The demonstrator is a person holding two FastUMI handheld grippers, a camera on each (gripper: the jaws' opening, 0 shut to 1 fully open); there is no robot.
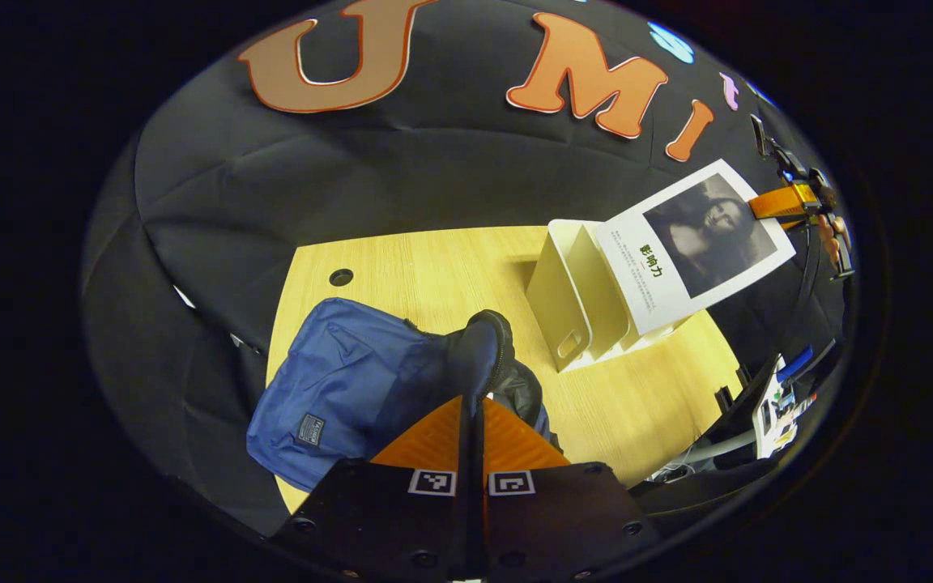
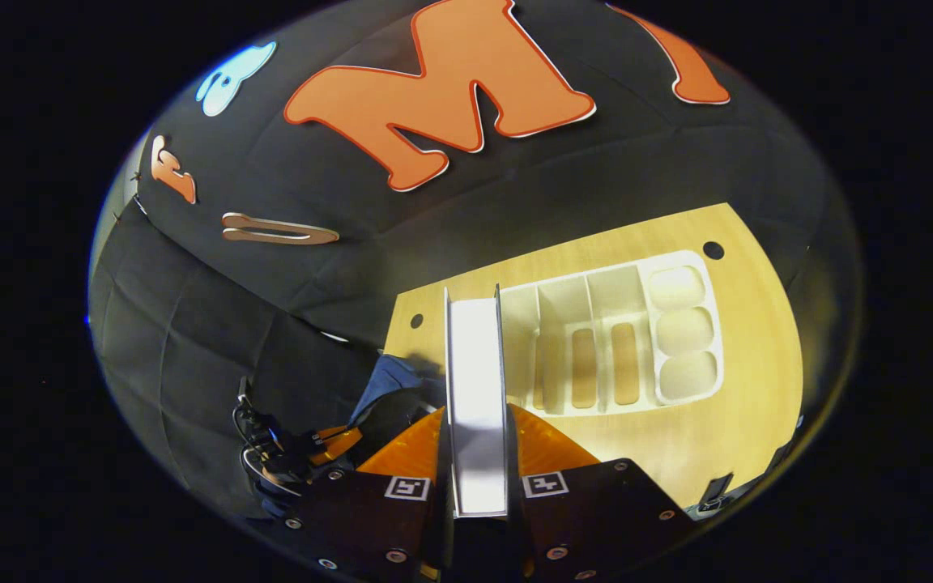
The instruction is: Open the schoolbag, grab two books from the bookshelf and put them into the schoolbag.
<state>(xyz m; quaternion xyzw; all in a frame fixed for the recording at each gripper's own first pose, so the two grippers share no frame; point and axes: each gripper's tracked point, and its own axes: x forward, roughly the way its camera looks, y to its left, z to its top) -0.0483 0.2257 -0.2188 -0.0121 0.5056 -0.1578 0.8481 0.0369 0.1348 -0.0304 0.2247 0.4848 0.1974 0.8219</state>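
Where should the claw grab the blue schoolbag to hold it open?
By the dark raised lip of the schoolbag, coming from above. The bag lies floppy on the table, and only that lip stands up thin enough to pinch; the left claw is shut on it there.

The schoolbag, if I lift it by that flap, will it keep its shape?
Probably not. The schoolbag looks like thin, creased cloth, so it should sag. The left gripper pinches only its dark flap, so the body would likely hang and swing.
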